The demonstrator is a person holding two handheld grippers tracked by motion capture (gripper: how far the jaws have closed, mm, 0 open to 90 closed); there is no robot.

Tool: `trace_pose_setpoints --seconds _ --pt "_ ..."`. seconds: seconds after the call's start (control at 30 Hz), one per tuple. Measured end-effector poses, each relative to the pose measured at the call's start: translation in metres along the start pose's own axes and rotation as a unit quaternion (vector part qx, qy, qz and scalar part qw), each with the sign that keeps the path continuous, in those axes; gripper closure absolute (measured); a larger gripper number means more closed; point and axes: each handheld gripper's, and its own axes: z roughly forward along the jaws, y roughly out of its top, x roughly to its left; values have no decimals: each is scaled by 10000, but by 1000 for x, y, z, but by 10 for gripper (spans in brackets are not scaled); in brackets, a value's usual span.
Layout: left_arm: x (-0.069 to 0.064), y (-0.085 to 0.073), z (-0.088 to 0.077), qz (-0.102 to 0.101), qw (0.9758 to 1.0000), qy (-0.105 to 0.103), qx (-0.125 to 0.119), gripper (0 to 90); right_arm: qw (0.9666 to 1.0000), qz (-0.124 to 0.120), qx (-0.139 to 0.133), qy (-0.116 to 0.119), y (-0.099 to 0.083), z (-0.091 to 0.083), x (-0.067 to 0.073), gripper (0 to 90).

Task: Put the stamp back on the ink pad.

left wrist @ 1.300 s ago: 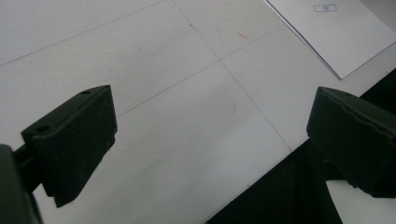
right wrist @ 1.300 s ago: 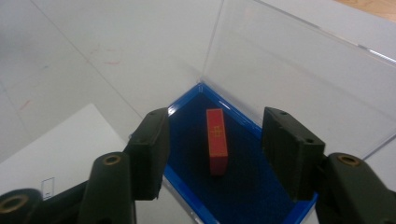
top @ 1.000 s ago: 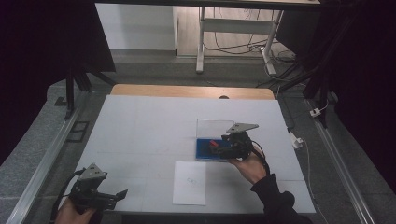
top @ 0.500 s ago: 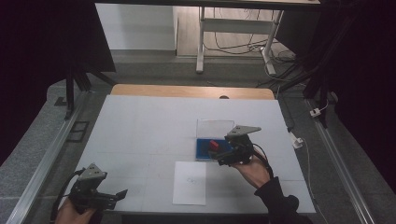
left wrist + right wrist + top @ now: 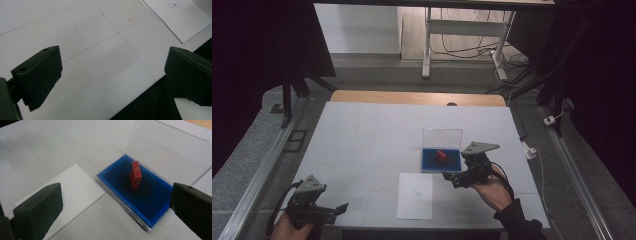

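Left gripper (image 5: pixel 343 207): my black frame, grey three-cornered plate on top, black cable trailing.
Right gripper (image 5: pixel 448 176): same black build, grey plate.
Jaws: blocky, matte black, small screw holes.
Sleeve (image 5: pixel 518 224): dark, on my right arm.

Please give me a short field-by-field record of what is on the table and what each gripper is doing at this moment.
table: white top
case: blue tray, clear lid standing open at its far edge
stamp: red block, upright inside the tray
paper: white sheet lying flat, nearer the person than the case
left gripper: jaws open, holding nothing, at the table's near left edge
right gripper: jaws open, holding nothing, aimed at the case from its near right side
contact: neither gripper touches the stamp
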Motion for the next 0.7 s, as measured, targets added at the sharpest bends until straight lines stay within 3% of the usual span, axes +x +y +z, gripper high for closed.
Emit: trace_pose_setpoints --seconds 0.23,0.7 --pt "0 0 0 -5 10000 3 5 23 10000 17 -1 -62 -12 -17 2 0" --pt "0 0 0 -24 10000 7 11 23 9984 463 -120 -291 -47 -58 -6 0"
